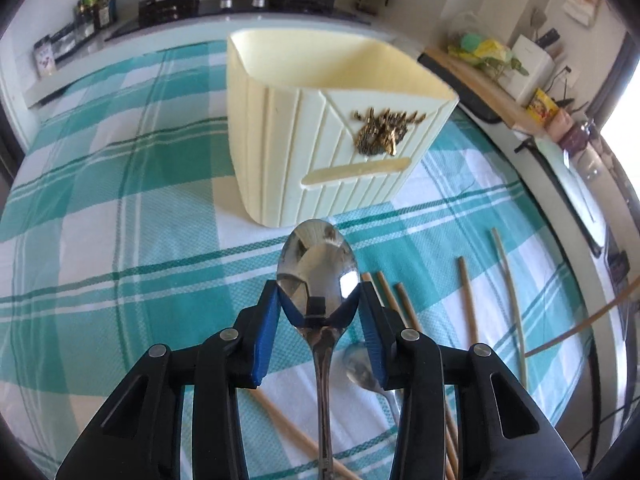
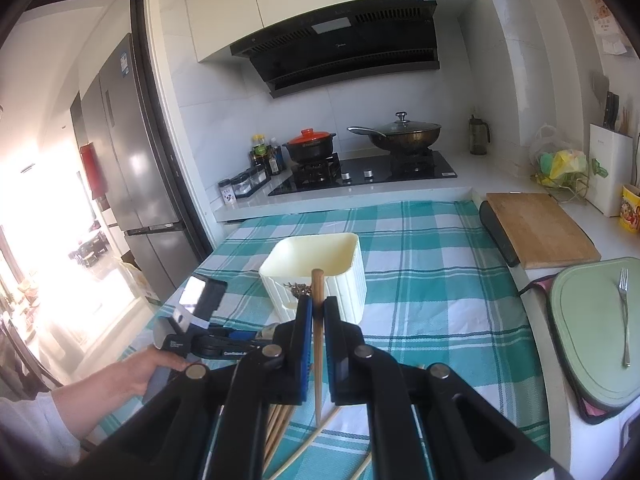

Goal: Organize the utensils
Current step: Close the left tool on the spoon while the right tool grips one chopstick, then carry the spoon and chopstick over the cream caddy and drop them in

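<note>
i read the left hand-held gripper (image 1: 318, 300) as clamped on a steel spoon (image 1: 318, 268): both blue pads (image 1: 267, 336) bear on the sides of the bowl near its neck, bowl pointing ahead, handle running back under the frame and cut off at the lower edge. the cream utensil holder (image 1: 320, 132) stands upright just beyond the spoon tip on the checked cloth (image 1: 120, 200) covering the bench; from this side its inside looks bare, though the floor of it is out of sight.

only the left wrist view shows a second spoon (image 1: 360, 364) lying on the cloth, half hidden behind the right finger, and loose chopsticks (image 1: 468, 300) scattered to the right of it.

only the right wrist view shows the right hand-held gripper (image 2: 318, 312) closed on a single wooden chopstick (image 2: 318, 344), held nearly upright, its top in line with the utensil holder (image 2: 320, 268) behind. this view also shows a fork (image 2: 624, 316) lying on a green board (image 2: 592, 344) well apart to the right, a wooden cutting board (image 2: 540, 228) beyond it, and the person's left hand (image 2: 132, 376) carrying the left hand-held gripper (image 2: 224, 340), seen side-on. more chopsticks (image 2: 280, 428) lie beneath the right tool, largely masked by its body, so i cannot count them.
</note>
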### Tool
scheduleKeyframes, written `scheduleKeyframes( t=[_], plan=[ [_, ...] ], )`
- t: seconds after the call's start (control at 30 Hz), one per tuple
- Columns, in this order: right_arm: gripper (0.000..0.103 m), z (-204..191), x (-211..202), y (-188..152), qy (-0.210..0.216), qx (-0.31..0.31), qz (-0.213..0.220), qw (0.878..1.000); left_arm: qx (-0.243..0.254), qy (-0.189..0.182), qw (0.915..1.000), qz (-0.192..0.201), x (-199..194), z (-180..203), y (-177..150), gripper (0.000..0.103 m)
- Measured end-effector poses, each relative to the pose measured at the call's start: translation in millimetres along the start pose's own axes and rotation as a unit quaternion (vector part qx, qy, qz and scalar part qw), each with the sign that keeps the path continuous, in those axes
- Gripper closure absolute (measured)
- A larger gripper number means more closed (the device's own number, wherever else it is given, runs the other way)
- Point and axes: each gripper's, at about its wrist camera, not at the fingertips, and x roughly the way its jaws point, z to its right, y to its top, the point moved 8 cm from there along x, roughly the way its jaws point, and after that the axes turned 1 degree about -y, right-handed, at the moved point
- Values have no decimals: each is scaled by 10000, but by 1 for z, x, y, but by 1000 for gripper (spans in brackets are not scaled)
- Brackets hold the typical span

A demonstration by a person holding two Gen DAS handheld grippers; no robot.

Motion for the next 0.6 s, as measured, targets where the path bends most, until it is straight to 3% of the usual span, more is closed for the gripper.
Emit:
scheduleKeyframes(
  t=[0.17,0.3,0.6],
  plan=[
    [97,-7,4,3,35,-40,47,10000,26,39,9956,932,-67,4,15,64],
    [97,-18,8,9,73,-135,98,9998,49,98,9887,1498,-94,16,28,64],
    [97,-32,29,52,120,-230,273,9993,-6,-75,9801,1985,-135,16,75,64]
  ],
)
